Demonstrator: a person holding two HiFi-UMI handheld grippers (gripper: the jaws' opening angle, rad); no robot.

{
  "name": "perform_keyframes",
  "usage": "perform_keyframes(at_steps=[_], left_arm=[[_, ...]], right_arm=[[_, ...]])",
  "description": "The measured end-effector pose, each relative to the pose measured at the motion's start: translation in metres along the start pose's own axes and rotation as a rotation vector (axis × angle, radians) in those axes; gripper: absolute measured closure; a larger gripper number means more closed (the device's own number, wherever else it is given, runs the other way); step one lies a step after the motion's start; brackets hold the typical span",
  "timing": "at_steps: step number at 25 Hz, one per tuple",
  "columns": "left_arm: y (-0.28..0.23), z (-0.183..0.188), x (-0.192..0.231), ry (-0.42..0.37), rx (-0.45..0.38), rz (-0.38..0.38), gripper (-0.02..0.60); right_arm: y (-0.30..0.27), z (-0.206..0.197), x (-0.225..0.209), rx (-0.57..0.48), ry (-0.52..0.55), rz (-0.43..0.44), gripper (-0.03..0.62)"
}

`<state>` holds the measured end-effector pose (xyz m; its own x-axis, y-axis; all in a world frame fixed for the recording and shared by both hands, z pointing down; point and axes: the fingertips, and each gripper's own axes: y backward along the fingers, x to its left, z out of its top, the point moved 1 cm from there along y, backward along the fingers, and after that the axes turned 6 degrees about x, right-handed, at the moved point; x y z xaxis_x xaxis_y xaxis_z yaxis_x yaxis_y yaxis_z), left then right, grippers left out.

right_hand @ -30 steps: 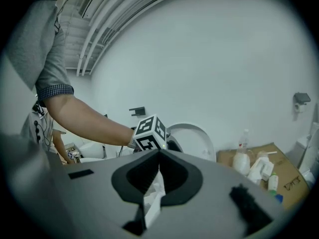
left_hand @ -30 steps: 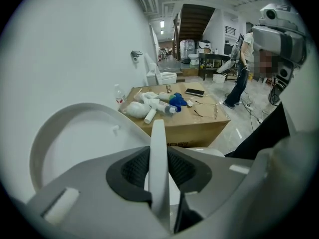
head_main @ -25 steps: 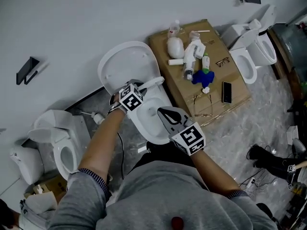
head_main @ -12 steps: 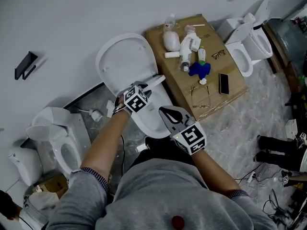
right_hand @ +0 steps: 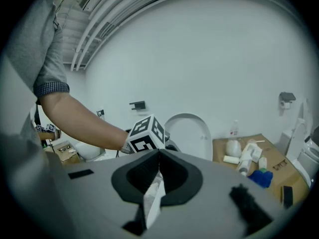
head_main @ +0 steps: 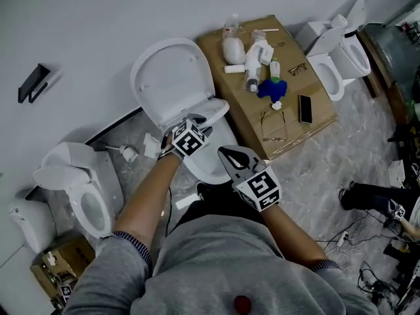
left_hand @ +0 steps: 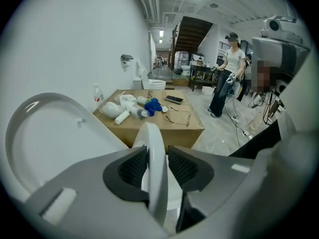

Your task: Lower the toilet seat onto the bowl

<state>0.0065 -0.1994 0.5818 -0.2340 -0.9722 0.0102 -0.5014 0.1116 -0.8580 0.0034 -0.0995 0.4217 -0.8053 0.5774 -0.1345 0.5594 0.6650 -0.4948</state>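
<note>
A white toilet stands with its lid (head_main: 172, 77) upright against the wall. Its seat (head_main: 215, 110) is tilted partway between the lid and the bowl (head_main: 213, 166). My left gripper (head_main: 197, 125) straddles the seat's rim. In the left gripper view the rim (left_hand: 154, 133) runs edge-on between the pads (left_hand: 133, 167). The left gripper (left_hand: 157, 156) has its jaws opening, with a thin gap at the right pad. My right gripper (head_main: 227, 153) hovers over the bowl's front, shut on a white tissue (right_hand: 153, 198).
A cardboard box (head_main: 262, 120) right of the toilet carries bottles, a blue cloth (head_main: 272, 89), a phone (head_main: 305, 109) and glasses. Other toilets stand at the left (head_main: 82, 189) and far right (head_main: 338, 58). A person (left_hand: 227, 78) stands farther back in the room. Cables lie on the floor at the right.
My left gripper and the seat rim have moved away from the lid, down toward the bowl. The right gripper has held its place with the tissue.
</note>
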Motion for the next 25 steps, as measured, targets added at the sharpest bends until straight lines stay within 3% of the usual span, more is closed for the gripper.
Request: perform_keyframes(at_steps=[16,25], left_arm=[[-0.013,-0.012,-0.051,0.057,-0.022,-0.062,0.42],[-0.027,-0.02,-0.082,0.13,-0.007,-0.037,0.408]], right_arm=[[0.009,-0.04,0.009,0.068,-0.027,-0.016,0.579],[0.024,-0.078,-0.003,0.111,0.001,0.009,0.58]])
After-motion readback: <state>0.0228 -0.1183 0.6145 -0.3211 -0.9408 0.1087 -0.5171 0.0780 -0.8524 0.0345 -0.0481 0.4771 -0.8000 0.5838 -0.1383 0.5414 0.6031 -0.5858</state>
